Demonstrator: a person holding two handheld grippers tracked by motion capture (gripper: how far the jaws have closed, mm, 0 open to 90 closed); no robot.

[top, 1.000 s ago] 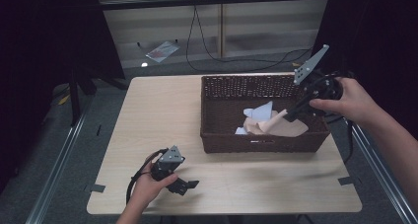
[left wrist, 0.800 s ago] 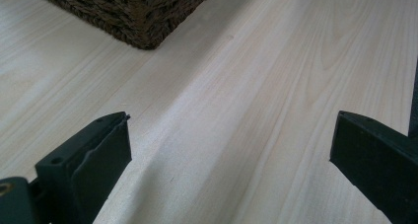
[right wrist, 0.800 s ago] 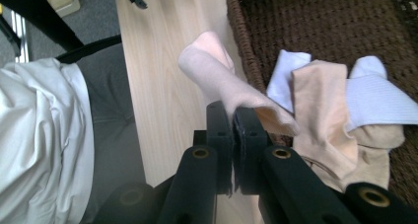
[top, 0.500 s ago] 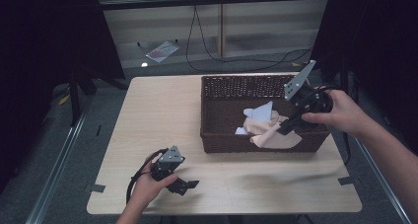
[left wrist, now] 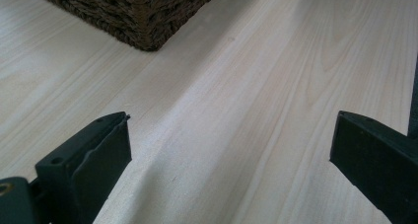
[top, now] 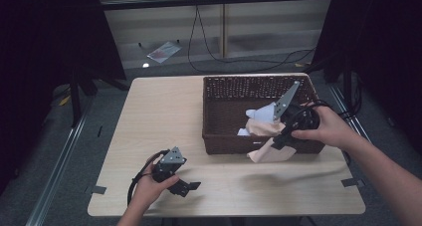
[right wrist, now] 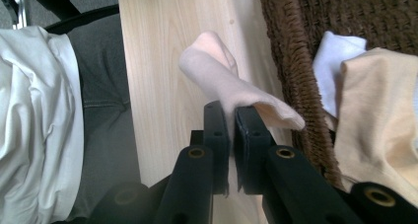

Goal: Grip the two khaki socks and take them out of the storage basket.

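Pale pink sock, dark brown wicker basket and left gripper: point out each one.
Pale pink sock (right wrist: 222, 81): right gripper view, its middle fold.
Dark brown wicker basket (top: 219, 142): high view, front wall.
Left gripper (left wrist: 229, 150): left gripper view, midway between its open fingers.

Soft cloth sock, rough wicker basket, matt wooden table.

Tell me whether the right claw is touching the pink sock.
Touching. The right gripper view shows the right claw with its jaws pinched shut on the pink sock, cloth caught between them.
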